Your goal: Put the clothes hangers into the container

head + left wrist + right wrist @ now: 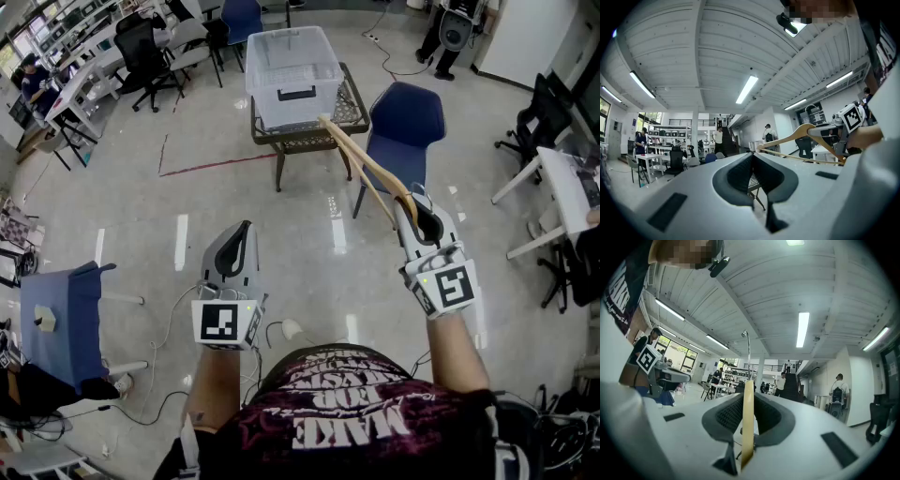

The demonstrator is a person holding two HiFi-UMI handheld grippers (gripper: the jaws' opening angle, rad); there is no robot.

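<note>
A wooden clothes hanger [367, 167] slants up over the floor, and my right gripper [409, 199] is shut on its lower end. The right gripper view shows the pale wood [747, 427] edge-on between the pads, with the metal hook [748, 350] rising above it. The clear plastic container [291, 61] stands open-topped on a small dark table [309, 142] ahead, and the hanger's far tip reaches toward the table's right edge. My left gripper [247, 229] hangs at the left, shut, with nothing in it. From the left gripper view the hanger [799, 134] shows at the right.
A blue chair [405, 117] stands just right of the table. Another blue chair [61, 314] is at my near left. Office chairs and desks fill the back left, and a white desk [562, 178] stands at the right. Cables [281, 330] lie on the floor near my feet.
</note>
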